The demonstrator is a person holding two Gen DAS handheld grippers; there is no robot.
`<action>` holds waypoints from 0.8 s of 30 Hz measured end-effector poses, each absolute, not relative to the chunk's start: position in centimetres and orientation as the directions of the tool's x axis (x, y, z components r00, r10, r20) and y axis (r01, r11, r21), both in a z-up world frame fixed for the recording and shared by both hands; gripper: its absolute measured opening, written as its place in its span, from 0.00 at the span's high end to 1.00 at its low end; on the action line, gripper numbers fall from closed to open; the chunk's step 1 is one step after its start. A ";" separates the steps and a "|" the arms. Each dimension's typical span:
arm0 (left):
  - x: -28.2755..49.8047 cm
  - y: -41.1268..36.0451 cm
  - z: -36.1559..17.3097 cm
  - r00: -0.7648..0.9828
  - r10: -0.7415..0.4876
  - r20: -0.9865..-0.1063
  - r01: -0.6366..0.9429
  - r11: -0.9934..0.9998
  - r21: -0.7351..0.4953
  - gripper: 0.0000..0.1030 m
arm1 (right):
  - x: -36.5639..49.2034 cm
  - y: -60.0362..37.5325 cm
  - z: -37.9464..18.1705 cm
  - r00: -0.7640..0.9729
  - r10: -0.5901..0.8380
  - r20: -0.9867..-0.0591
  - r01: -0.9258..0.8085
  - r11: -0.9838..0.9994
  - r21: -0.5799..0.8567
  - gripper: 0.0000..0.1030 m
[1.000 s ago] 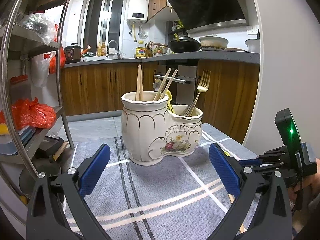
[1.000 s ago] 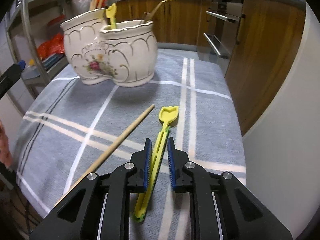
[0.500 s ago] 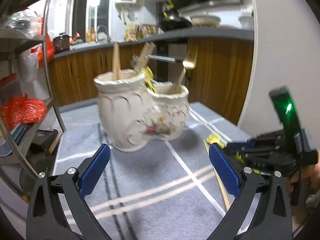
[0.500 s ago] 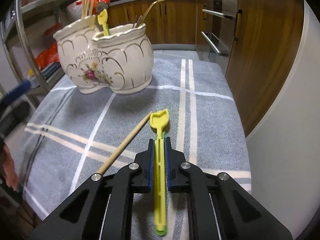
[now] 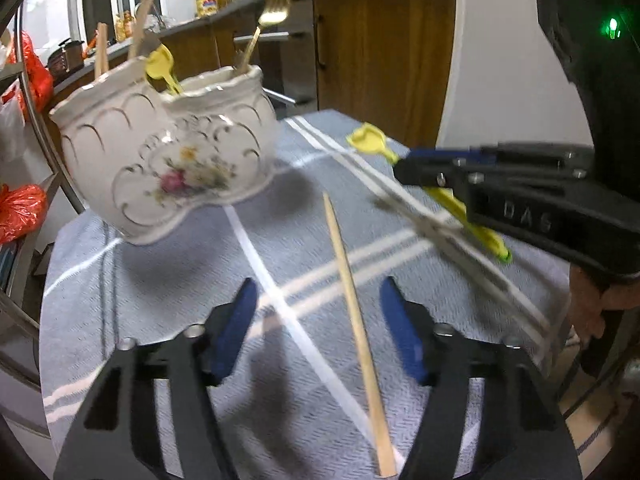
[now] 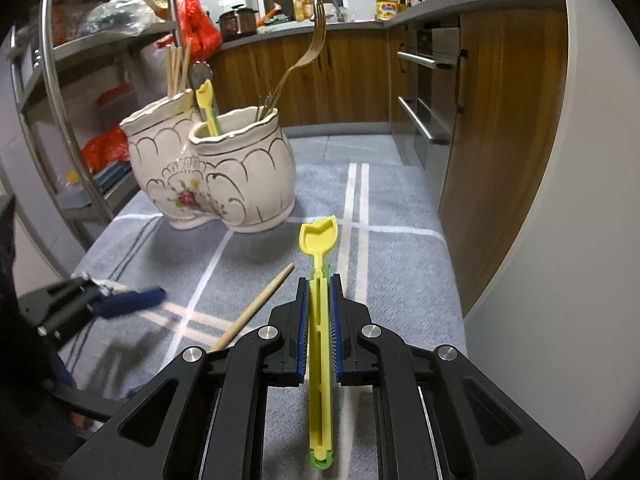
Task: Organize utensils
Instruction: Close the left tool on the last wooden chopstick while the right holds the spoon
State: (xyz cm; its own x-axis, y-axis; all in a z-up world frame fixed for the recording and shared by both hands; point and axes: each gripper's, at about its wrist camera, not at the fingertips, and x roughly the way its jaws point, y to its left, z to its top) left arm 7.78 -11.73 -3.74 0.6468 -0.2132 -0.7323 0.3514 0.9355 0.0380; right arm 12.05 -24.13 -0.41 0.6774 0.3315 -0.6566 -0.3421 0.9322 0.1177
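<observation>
Your table, under its grey striped cloth, is nearly cleared: most of the utensils already stand in the white double holder at the far left of the cloth. In the right wrist view, wooden chopsticks rise from its far left pot, and a gold fork and a yellow scoop from the nearer pot. As far as these views show, two pieces are left. The longer one is the single chopstick, lying flat on the cloth near you, well apart from the holder. Your left gripper hangs over it with the jaws about half apart; they have just been closing, and the stick lies between them nearer the right-hand pad, with neither pad pressing on it yet. The smaller piece is the yellow-green scoop, which your right gripper has clamped by the handle, jaws tight on it, bowl pointing at the holder and, judging by the left wrist view, lifted just clear of the cloth. You still need to carry that scoop over and drop it in, then grip the chopstick and stand it with the others.
</observation>
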 end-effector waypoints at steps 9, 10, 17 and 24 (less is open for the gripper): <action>7.6 -12.4 -4.3 0.604 -0.229 -0.764 0.369 0.929 0.013 0.68 | 11.3 -24.1 -0.1 0.682 0.359 -0.638 -0.370 0.921 0.123 0.90; 7.8 -12.4 -4.3 0.606 -0.224 -0.763 0.365 0.931 0.016 0.71 | 11.2 -24.0 0.0 0.685 0.363 -0.632 -0.374 0.919 0.123 0.90; 8.8 -11.6 -4.0 0.619 -0.241 -0.748 0.354 0.935 -0.008 0.95 | 10.9 -24.2 0.7 0.713 0.370 -0.596 -0.374 0.919 0.123 0.90; 7.8 -8.6 -1.2 0.724 -0.293 -0.625 0.340 0.939 -0.047 0.95 | 10.8 -24.5 1.3 0.745 0.373 -0.552 -0.356 0.923 0.143 0.90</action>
State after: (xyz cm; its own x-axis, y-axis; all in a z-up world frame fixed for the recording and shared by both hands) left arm 7.81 -8.58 -1.22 0.7236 -0.2929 -0.6250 0.3397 0.9394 -0.0468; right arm 10.80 -24.53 1.34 0.7452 0.3735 -0.5524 -0.3565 0.9232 0.1433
